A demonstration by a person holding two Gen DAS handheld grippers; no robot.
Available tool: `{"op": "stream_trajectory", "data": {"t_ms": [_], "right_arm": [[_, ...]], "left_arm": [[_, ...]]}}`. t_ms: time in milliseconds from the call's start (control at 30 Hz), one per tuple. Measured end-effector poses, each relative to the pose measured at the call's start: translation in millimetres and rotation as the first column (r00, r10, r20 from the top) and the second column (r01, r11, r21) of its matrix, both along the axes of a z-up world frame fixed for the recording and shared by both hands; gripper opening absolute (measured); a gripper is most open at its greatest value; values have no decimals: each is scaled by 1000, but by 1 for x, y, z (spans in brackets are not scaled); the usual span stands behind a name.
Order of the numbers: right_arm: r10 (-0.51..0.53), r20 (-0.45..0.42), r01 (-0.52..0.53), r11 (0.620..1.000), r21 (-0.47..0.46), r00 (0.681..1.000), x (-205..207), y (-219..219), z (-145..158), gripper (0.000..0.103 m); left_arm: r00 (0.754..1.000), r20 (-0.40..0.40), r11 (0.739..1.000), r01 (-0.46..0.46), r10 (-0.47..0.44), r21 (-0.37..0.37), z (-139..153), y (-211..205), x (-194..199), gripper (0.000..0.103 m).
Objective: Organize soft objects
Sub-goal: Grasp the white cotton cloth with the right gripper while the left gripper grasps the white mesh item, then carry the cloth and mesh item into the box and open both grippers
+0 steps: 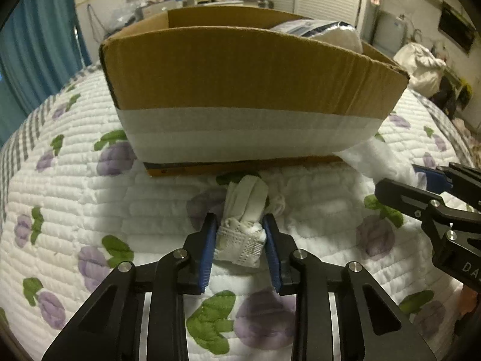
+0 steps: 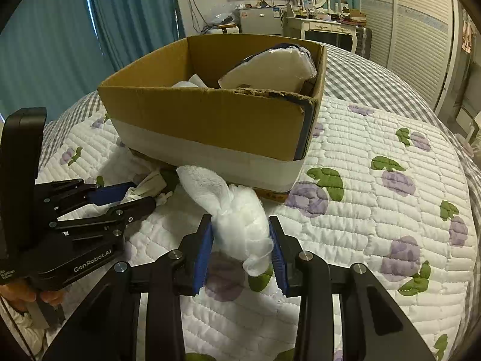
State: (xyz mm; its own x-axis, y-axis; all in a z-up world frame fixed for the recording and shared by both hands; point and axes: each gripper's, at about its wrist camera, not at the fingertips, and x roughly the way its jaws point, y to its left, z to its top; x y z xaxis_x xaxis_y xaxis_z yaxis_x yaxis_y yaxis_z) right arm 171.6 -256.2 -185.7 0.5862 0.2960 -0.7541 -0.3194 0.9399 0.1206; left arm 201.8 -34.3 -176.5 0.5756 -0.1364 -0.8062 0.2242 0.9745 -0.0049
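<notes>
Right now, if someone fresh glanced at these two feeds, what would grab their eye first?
The big open cardboard box in the middle of the flowered quilt, already holding white soft packs. Just in front of it, the left hand-held gripper is clamped on a small white lace-edged cloth bundle, while the right hand-held gripper squeezes a fluffy white towel lying against the box's taped base.
</notes>
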Motion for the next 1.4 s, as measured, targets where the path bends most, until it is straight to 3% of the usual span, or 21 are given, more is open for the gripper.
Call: {"op": "stream_trajectory", "data": {"t_ms": [133,300,533,833,1100,1400], "right_arm": [[1,11,-1,1000,7,1000,-7,0,7,36],[6,56,-7,1000,21,998,-24,-4,34,36],[24,166,-30,999,36,986,-58,-7,96,36],[34,284,-50,997,51,958,-83,-14,177,36],[43,341,-71,995,70,939,-53,-6,220,36],[51,339,-78,995,66,940,30,21,217,36]], "left_arm": [[1000,9,1000,-2,3,-12,11,1,-12,29],[998,69,1000,1,-2,6,46,-2,-38,29],[984,180,1000,-8,8,0,110,-3,-78,29],[956,293,1000,-13,15,-11,175,-15,-96,29],[939,342,1000,-14,14,-3,204,-7,-59,29],[938,345,1000,9,-14,15,194,-7,17,29]]}}
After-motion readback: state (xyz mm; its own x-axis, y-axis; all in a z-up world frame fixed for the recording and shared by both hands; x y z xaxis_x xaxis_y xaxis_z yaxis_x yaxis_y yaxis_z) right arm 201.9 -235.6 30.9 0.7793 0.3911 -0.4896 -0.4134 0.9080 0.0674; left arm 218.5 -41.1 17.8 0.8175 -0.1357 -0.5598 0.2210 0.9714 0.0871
